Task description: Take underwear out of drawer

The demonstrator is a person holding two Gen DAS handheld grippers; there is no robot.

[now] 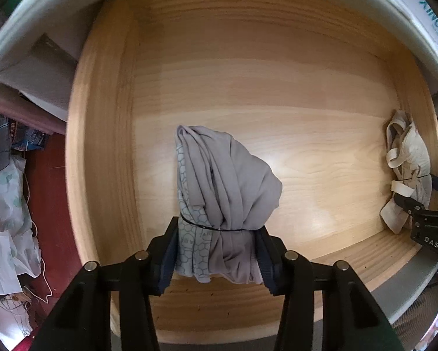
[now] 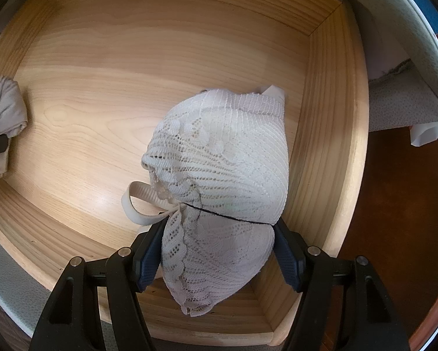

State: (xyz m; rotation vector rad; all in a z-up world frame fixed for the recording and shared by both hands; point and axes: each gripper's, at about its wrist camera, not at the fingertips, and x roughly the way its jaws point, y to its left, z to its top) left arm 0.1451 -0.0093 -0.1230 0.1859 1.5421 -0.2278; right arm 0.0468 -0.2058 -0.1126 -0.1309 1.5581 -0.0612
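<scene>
A pale wooden drawer (image 1: pixel 248 93) with straight-grained walls and a smooth bare floor fills both wrist views, seen from directly above. Outside its left wall, in the left wrist view, a heap of crumpled printed cloth and paper (image 1: pixel 5 204) lies on a dark red floor.

Inside the drawer, a cream lace bra with ribbed elastic straps (image 2: pixel 224 158) sits by the right wall, near the front corner. The right gripper (image 2: pixel 219 248) has its black jaws with blue pads clamped on the lower part of the bra, the lace bunched between them (one strap loops out to the left over the drawer floor). The same bra and gripper show at the far right edge of the left wrist view.

Well apart from it, toward the left side of the drawer, is a bunched grey piece of underwear with a hexagon-patterned panel (image 1: pixel 221 187). The left gripper (image 1: pixel 219 251) pinches its lower end, both blue pads pressing into the gathered fabric, which rises in folds beyond the fingertips.
</scene>
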